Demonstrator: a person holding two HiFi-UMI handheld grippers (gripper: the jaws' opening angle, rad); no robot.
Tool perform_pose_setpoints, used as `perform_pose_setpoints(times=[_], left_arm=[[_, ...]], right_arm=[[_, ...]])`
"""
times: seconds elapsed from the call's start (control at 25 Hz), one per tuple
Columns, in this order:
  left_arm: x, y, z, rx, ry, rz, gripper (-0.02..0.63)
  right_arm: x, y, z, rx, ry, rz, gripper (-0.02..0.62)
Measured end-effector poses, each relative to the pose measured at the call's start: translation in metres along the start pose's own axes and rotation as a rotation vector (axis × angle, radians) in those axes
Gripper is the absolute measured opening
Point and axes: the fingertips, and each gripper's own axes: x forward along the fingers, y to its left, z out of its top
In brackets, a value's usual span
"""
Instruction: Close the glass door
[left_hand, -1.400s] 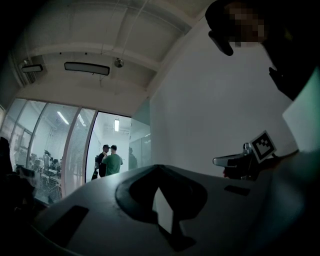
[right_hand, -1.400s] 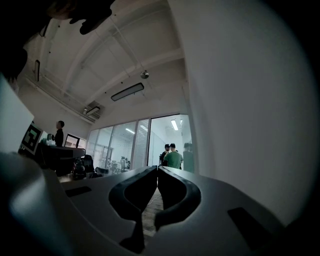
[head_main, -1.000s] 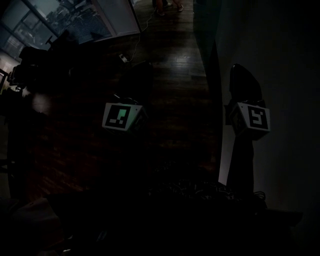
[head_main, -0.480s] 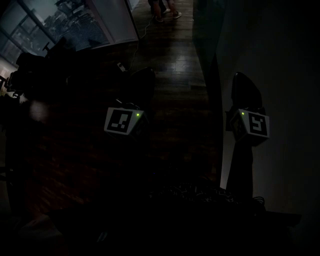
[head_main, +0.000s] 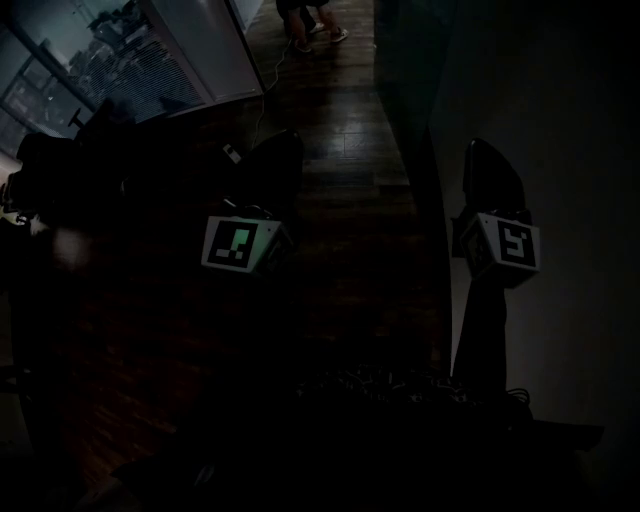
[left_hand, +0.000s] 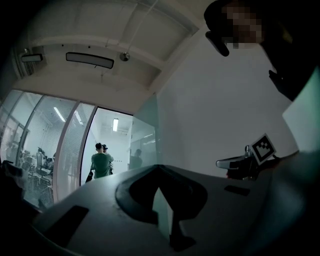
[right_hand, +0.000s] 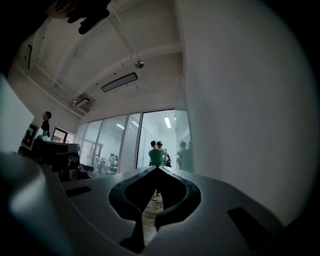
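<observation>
A: Jaws on the left gripper (left_hand: 159, 168)?
B: Clenched, tips together, nothing between. Right gripper (right_hand: 158, 169) the same.
A: Glass door (left_hand: 144, 134)?
B: Twelve o'clock from both grippers, edge-on along the white wall (left_hand: 215, 115), well apart from them.

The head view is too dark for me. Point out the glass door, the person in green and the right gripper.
glass door (right_hand: 186, 131): right gripper view, its greenish pane beside the wall.
person in green (right_hand: 156, 157): right gripper view, the back.
right gripper (right_hand: 158, 169): right gripper view, where its closed tips meet.
</observation>
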Motion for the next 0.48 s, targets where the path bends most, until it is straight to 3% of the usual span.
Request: perform_pose_setpoints(times=[0.48], left_arm=[[0.055,0.044,-0.019,-0.019,0.008,-0.023,0.002]], right_arm=[[0.066,-0.012,-0.011,-0.002,0.015,-0.040,0.003]])
